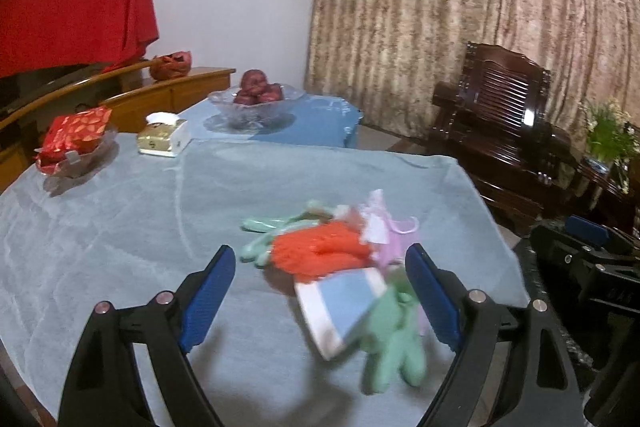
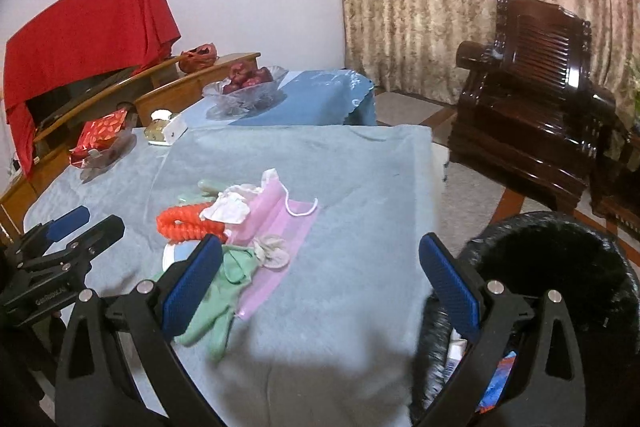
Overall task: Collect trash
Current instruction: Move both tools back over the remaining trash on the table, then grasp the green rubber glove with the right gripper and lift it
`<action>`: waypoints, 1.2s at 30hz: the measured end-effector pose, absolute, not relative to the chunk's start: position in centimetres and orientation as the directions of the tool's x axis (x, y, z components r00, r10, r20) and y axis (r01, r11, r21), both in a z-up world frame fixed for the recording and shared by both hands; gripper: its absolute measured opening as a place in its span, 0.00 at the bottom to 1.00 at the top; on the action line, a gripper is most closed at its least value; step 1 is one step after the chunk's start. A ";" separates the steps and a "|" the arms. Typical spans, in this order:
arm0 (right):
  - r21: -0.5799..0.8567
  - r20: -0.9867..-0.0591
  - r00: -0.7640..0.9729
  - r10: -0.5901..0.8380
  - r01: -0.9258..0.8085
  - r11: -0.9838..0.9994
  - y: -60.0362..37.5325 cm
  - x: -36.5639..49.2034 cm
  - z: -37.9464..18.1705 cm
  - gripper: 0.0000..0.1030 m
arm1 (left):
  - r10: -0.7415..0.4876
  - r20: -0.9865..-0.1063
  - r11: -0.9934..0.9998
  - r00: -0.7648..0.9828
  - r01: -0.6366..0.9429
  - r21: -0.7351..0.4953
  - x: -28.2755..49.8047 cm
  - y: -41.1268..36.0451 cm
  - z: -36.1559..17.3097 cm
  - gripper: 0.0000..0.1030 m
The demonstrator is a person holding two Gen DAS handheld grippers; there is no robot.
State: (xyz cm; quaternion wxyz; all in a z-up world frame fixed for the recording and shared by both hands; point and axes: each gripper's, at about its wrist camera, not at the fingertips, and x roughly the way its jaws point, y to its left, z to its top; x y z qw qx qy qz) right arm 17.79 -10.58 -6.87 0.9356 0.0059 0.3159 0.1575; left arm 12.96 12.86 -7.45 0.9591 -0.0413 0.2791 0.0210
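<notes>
A heap of trash lies on the grey-blue table cloth (image 1: 120, 235): an orange ruffled piece (image 1: 320, 251), a pink face mask (image 2: 280, 223), a green glove (image 1: 394, 343), a blue-and-white packet (image 1: 340, 307) and crumpled white paper (image 2: 228, 207). My left gripper (image 1: 320, 267) is open and empty, its fingers either side of the heap. My right gripper (image 2: 320, 259) is open and empty, at the table's right edge beside the heap. The left gripper also shows in the right wrist view (image 2: 86, 225).
A black-lined trash bin (image 2: 560, 259) with some items inside stands right of the table. At the table's far side are a red snack bag in a dish (image 1: 76, 135), a tissue box (image 1: 164, 135) and a glass fruit bowl (image 1: 256, 103). A dark wooden armchair (image 2: 532, 95) stands to the right.
</notes>
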 end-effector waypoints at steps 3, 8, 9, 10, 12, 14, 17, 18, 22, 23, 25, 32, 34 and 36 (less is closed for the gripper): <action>0.114 -0.603 0.739 0.301 -0.293 0.949 -9.6 18.8 -7.6 0.93 | 0.030 -0.552 0.995 0.834 -0.079 -0.066 13.9 13.9 -8.1 0.83; 0.113 -0.630 0.713 0.308 -0.309 0.944 -8.3 19.5 -9.2 0.93 | 0.031 -0.579 0.993 0.815 -0.093 -0.078 15.0 15.3 -9.5 0.82; 0.112 -0.638 0.704 0.311 -0.315 0.943 -8.0 19.5 -9.6 0.93 | 0.033 -0.581 0.993 0.814 -0.095 -0.076 15.0 15.4 -9.7 0.82; 0.112 -0.644 0.698 0.314 -0.320 0.941 -7.9 19.5 -10.0 0.93 | 0.038 -0.584 0.993 0.811 -0.098 -0.072 14.9 15.6 -10.0 0.82; 0.112 -0.656 0.684 0.319 -0.329 0.938 -7.2 19.5 -10.8 0.93 | 0.045 -0.592 0.992 0.804 -0.104 -0.065 14.7 15.8 -10.7 0.82; 0.120 -0.663 0.673 0.329 -0.338 0.933 -6.6 19.5 -11.3 0.93 | 0.050 -0.600 0.992 0.799 -0.108 -0.062 14.7 16.1 -11.1 0.82; 0.122 -0.667 0.660 0.345 -0.360 0.925 -5.6 19.3 -11.8 0.93 | 0.058 -0.610 0.992 0.790 -0.117 -0.057 14.6 16.6 -11.7 0.82; 0.122 -0.666 0.657 0.353 -0.371 0.920 -5.2 19.2 -11.8 0.93 | 0.058 -0.613 0.991 0.788 -0.118 -0.057 14.5 16.7 -11.8 0.82; 0.138 -0.670 0.634 0.385 -0.403 0.905 -3.9 19.0 -12.2 0.93 | 0.062 -0.624 0.990 0.779 -0.127 -0.060 14.6 17.3 -12.3 0.82; 0.138 -0.675 0.627 0.390 -0.411 0.901 -3.4 18.9 -12.5 0.93 | 0.063 -0.623 0.990 0.779 -0.129 -0.061 14.5 17.4 -12.3 0.82; 0.141 -0.682 0.614 0.397 -0.421 0.896 -2.8 18.8 -12.8 0.93 | 0.066 -0.623 0.989 0.779 -0.132 -0.060 14.5 17.7 -12.4 0.82; 0.161 -0.707 0.573 0.414 -0.439 0.884 -1.0 19.2 -14.3 0.86 | 0.071 -0.630 0.987 0.773 -0.145 -0.067 14.4 18.7 -12.8 0.82; 0.180 -0.720 0.548 0.425 -0.445 0.877 -0.6 19.5 -14.9 0.77 | 0.072 -0.630 0.987 0.773 -0.147 -0.068 14.5 18.9 -12.8 0.82; 0.189 -0.730 0.532 0.430 -0.447 0.874 -0.3 19.7 -15.4 0.71 | 0.073 -0.630 0.986 0.773 -0.150 -0.070 14.5 19.1 -12.7 0.82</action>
